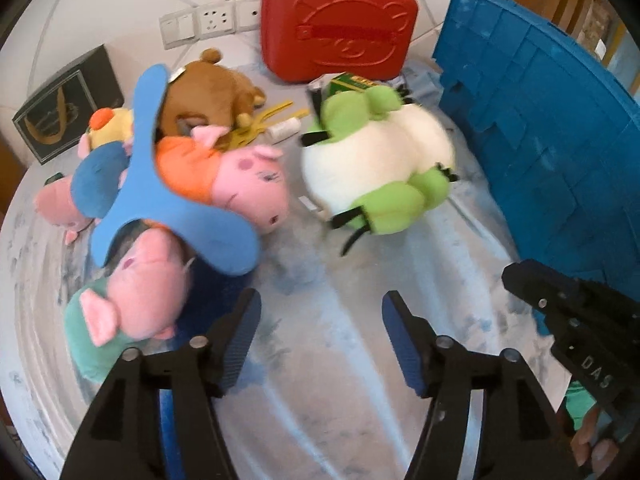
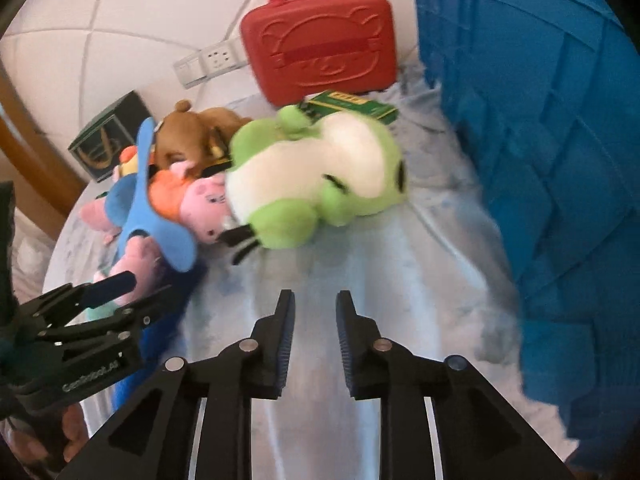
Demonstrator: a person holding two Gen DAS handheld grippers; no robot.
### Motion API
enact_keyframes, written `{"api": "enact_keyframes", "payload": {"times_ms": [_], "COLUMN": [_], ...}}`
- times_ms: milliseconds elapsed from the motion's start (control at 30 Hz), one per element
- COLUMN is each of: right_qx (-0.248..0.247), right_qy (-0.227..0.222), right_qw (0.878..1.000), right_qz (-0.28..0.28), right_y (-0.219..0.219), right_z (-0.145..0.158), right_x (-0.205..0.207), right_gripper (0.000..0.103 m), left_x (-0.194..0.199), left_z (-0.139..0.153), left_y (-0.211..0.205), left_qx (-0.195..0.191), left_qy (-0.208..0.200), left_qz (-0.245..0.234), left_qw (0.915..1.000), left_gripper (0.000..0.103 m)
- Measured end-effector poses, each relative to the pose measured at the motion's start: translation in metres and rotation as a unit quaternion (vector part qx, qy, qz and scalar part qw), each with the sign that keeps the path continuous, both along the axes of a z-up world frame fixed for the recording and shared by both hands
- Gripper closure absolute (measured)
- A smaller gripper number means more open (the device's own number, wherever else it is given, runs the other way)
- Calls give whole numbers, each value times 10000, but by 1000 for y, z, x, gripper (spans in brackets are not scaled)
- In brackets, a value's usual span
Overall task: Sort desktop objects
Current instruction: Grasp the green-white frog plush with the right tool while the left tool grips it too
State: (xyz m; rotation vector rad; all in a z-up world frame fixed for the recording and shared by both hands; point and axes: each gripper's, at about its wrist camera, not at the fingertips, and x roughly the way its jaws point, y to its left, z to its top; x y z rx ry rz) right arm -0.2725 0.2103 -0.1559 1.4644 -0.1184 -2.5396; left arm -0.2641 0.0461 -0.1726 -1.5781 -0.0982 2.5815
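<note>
A green and white plush (image 1: pixel 376 160) lies on the pale cloth-covered table (image 1: pixel 320 320), also in the right wrist view (image 2: pixel 316 184). Left of it is a pile of plush toys: pink pigs (image 1: pixel 252 184) (image 2: pixel 208 196), a blue flat plush (image 1: pixel 140 184) (image 2: pixel 148 216) and a brown bear (image 1: pixel 208 92) (image 2: pixel 192 132). My left gripper (image 1: pixel 320 320) is open and empty, near the pile's front edge. My right gripper (image 2: pixel 315 320) is open a little and empty, short of the green plush; it also shows in the left wrist view (image 1: pixel 532 288).
A blue plastic crate (image 1: pixel 552 132) (image 2: pixel 540 160) stands on the right. A red case (image 1: pixel 340 28) (image 2: pixel 320 52) stands at the back against the wall. A green box (image 2: pixel 356 106), a dark box (image 1: pixel 68 104) (image 2: pixel 108 140) and small yellow items (image 1: pixel 272 116) lie nearby.
</note>
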Motion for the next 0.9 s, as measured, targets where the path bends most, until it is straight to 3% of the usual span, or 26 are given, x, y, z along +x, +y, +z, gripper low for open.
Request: {"api": "enact_keyframes", "payload": {"times_ms": [300,433,500,533,567,633,733,800,900], "right_qx": [149,255,260,158,83,83,-61,-124,-342], "right_qy": [45,127,141,100,66,70,-54,-260,-538], "right_qw": [9999,9996,9996,9998,9999,9999,9998,9994,9977], "right_qz": [23,6,-9,9,40,124,188,208,231], "right_y": [34,41,43,43,41,33,26,22,22], "right_z": [-9,-17,-24,-29,-35,-45,-60,-75,-92], "right_x": [-48,-86,-106,-118,-128,-147,-169,-183,-183], "right_gripper": [79,59,48,25,18,18,17,5,3], "left_x": [-55,-87,-102,-108,-112,-118,-125,-127,-130], "left_z": [-7,-32,-45,-51,-53,-62,-74,-76,-75], "left_y": [56,67,62,59,57,50,31,26,23], "left_qx": [-47,-262,-150,-240,-383,-591,-359,-267,-258], "left_qy": [135,-24,-107,-82,-15,-57,-234,-194,-134], "left_qz": [346,695,710,723,729,741,725,584,321], "left_qw": [9993,9972,9973,9971,9966,9955,9964,9977,9991], "left_gripper": [41,41,40,39,39,39,38,38,38]}}
